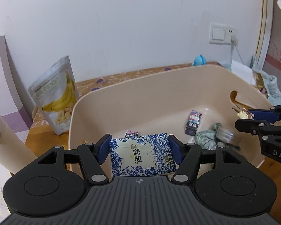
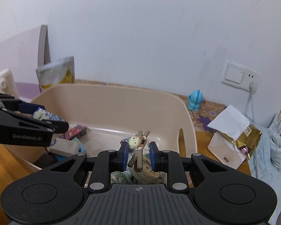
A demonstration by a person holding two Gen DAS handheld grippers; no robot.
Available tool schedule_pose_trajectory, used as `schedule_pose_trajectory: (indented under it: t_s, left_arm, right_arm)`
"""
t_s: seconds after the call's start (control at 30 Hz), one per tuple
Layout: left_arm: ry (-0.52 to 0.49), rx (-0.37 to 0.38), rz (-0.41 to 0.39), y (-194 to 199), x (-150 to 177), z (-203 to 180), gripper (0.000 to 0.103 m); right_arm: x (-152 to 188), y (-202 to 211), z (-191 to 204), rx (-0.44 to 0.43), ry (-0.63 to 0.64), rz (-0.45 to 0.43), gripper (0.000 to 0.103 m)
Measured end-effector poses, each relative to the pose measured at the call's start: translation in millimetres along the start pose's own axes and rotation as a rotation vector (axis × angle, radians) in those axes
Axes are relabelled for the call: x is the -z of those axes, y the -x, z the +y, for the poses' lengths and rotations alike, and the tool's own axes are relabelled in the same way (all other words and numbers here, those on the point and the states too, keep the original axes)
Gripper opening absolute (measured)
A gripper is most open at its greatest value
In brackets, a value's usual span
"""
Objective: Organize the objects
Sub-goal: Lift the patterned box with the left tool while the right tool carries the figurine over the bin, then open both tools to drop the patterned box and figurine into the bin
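Right now the left gripper (image 1: 139,151) clamps a blue-flowered tissue pack (image 1: 140,154) over the beige basin (image 1: 140,86), while the right gripper (image 2: 137,154) pinches a small bear hair clip (image 2: 138,146) beside it.

wall: white (image 2: 140,28), far behind everything
light switch: on the wall (image 2: 234,75), far right
plug: in the socket (image 2: 252,85), right of the switch

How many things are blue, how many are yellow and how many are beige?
Blue: 2, the blue-and-white floral tissue pack in the left gripper and the round blue plastic toy.
Yellow: 1, the silver banana-chip pouch.
Beige: 1, the big beige plastic tub.
Total: 4
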State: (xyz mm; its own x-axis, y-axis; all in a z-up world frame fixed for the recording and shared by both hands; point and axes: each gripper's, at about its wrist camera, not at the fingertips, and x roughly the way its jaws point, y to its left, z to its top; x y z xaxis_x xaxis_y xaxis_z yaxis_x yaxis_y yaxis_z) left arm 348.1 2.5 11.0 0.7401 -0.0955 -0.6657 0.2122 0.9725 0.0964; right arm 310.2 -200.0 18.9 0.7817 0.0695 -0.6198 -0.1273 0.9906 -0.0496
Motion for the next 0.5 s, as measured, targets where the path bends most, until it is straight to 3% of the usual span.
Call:
schedule_pose_trajectory:
  t_s: [0.2,0.5]
  left_arm:
    - [-0.011,0.005,0.037,-12.6,4.2,-2.3,0.066]
    - [-0.028,-0.014,0.044,-14.8,4.3,-5.8,0.067]
  right_arm:
    - [3.7,-16.1,1.9,0.006,0.025,0.057,0.022]
    - [2.6,-17.8,-0.2,0.006,0.021,0.071,0.024]
